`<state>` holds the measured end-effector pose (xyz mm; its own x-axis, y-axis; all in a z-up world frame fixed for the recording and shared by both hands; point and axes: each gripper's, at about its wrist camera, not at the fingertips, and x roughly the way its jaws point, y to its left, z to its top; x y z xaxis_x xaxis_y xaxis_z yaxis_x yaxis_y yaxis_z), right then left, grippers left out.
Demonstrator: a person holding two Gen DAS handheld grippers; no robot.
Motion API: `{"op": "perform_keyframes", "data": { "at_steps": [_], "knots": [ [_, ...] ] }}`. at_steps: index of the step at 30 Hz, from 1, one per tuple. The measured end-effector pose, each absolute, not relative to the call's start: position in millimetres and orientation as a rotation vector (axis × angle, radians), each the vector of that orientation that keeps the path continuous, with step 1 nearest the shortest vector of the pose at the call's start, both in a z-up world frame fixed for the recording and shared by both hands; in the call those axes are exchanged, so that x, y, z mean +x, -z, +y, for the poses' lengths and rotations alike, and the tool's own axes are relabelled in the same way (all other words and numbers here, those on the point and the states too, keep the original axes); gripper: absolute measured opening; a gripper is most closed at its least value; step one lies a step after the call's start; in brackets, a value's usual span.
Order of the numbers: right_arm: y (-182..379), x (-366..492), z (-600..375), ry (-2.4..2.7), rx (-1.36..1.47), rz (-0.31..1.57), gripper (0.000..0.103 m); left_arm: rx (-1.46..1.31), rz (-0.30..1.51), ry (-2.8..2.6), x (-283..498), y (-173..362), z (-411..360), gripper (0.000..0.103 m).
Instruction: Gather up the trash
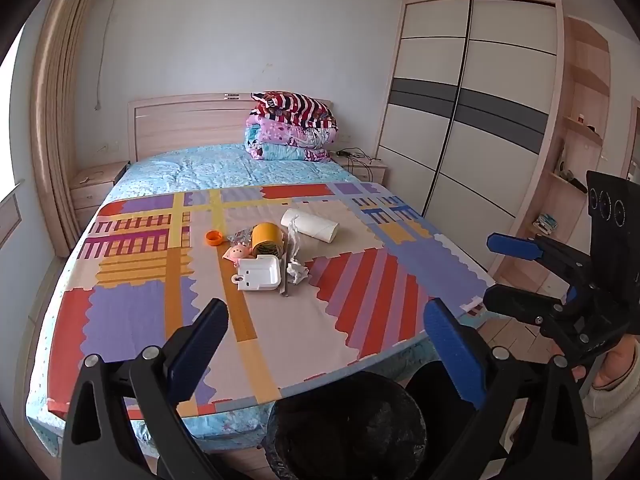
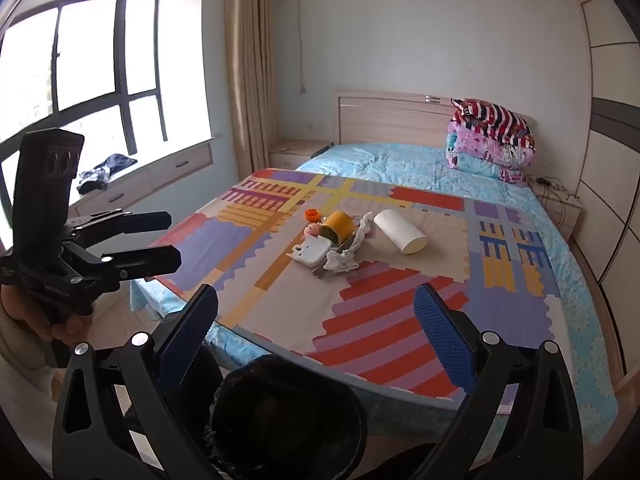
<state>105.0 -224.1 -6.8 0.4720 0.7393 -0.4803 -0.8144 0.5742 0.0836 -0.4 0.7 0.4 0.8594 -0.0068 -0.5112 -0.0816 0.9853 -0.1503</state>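
A cluster of items lies mid-bed on a patterned mat [image 1: 360,320]: crumpled white tissue [image 1: 297,272] [image 2: 340,262], a white foam box [image 1: 260,274] [image 2: 314,252], an orange tape roll [image 1: 266,238] [image 2: 338,226], an orange cap [image 1: 214,237] [image 2: 312,214], a pink toy [image 1: 236,254], a foil wrapper [image 1: 240,235] and a white paper roll [image 1: 310,224] [image 2: 400,232]. A black bin [image 1: 348,428] [image 2: 288,420] with a black liner stands at the bed's foot. My left gripper [image 1: 328,344] and right gripper [image 2: 316,332] are both open and empty, above the bin, short of the cluster.
The right gripper shows in the left wrist view [image 1: 516,276]; the left gripper shows in the right wrist view [image 2: 172,240]. Folded quilts [image 1: 292,128] sit by the headboard. A wardrobe [image 1: 472,112] stands right of the bed, nightstands on both sides, a window bench [image 2: 140,184] on the left.
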Motion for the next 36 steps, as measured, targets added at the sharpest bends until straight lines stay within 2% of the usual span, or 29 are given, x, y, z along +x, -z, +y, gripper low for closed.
{"op": "perform_keyframes", "data": {
  "at_steps": [36],
  "knots": [
    [3.2,105.6,-225.1,-0.955,-0.161,0.495,0.099,-0.157,0.533,-0.037,-0.7,0.1,1.2,0.095]
  ]
}}
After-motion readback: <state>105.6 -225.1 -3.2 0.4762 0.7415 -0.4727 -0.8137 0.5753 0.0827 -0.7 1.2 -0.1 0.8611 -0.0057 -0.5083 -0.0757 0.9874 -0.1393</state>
